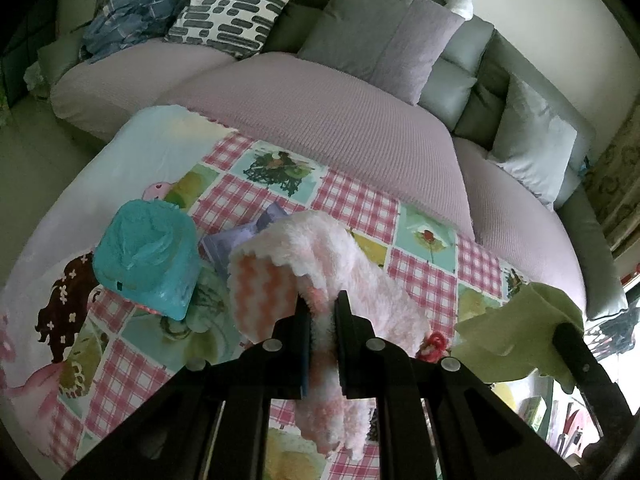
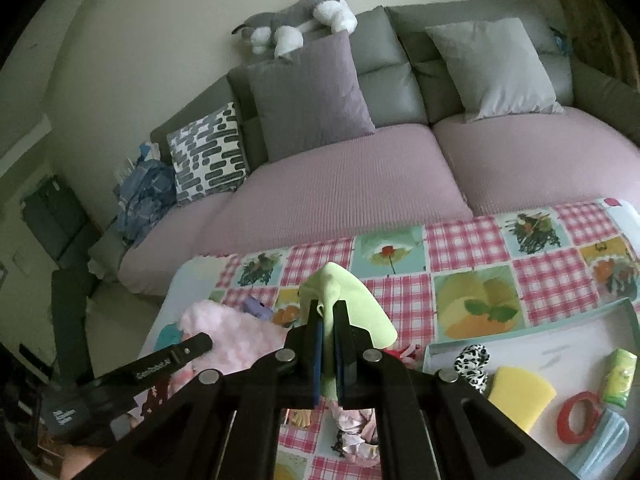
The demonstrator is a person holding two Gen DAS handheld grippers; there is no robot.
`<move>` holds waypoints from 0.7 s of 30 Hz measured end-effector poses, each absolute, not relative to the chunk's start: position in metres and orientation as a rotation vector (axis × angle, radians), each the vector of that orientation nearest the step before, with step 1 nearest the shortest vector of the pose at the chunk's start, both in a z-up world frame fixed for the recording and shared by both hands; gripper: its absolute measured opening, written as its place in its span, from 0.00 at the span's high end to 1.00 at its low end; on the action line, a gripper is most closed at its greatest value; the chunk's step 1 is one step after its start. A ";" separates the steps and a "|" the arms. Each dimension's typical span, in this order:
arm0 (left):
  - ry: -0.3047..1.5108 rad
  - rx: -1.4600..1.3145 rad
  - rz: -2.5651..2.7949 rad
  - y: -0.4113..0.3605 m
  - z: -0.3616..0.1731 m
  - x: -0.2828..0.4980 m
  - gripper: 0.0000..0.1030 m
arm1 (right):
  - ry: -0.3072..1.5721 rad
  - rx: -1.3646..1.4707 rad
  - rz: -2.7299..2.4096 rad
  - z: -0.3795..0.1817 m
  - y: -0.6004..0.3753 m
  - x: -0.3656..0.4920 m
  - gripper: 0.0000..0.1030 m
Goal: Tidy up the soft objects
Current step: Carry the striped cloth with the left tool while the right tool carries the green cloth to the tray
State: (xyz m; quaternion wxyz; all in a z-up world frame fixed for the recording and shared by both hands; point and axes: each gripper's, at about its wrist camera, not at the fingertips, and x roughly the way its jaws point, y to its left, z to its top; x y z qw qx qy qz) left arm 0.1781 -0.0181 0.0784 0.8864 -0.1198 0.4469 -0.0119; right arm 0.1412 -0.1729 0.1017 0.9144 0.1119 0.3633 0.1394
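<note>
pink fluffy cloth (image 1: 320,264) is clamped between the fingers of the left gripper (image 1: 323,312), draped over the checked tablecloth (image 1: 360,200). pale green cloth (image 2: 348,304) is pinched the same way in the right gripper (image 2: 329,320). only the right wrist view shows the tray (image 2: 532,336) on the cloth's right side, holding a yellow sponge (image 2: 520,396), a spotted plush (image 2: 474,360), a red tape ring (image 2: 580,416) and a green bottle (image 2: 620,376) whose label is too small to read. only the left wrist view shows the teal lump (image 1: 148,256) beside the pink cloth, with a purple item (image 1: 236,240) half hidden between them. white lettering on the left gripper's finger in the right view is blurred. behind, a pink-seated sofa (image 2: 340,184) carries cushions and a grey plush dog (image 2: 300,20).
</note>
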 end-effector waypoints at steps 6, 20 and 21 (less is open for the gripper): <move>0.903 -0.244 -0.060 -0.025 0.089 0.174 0.90 | 0.745 0.231 0.273 0.105 -0.178 0.139 0.95; 0.779 -0.205 -0.261 -0.073 0.136 0.144 0.90 | 0.693 0.264 0.120 0.124 -0.235 0.121 0.95; 0.776 -0.197 -0.294 -0.082 0.138 0.142 0.90 | 0.686 0.264 0.089 0.126 -0.242 0.119 0.95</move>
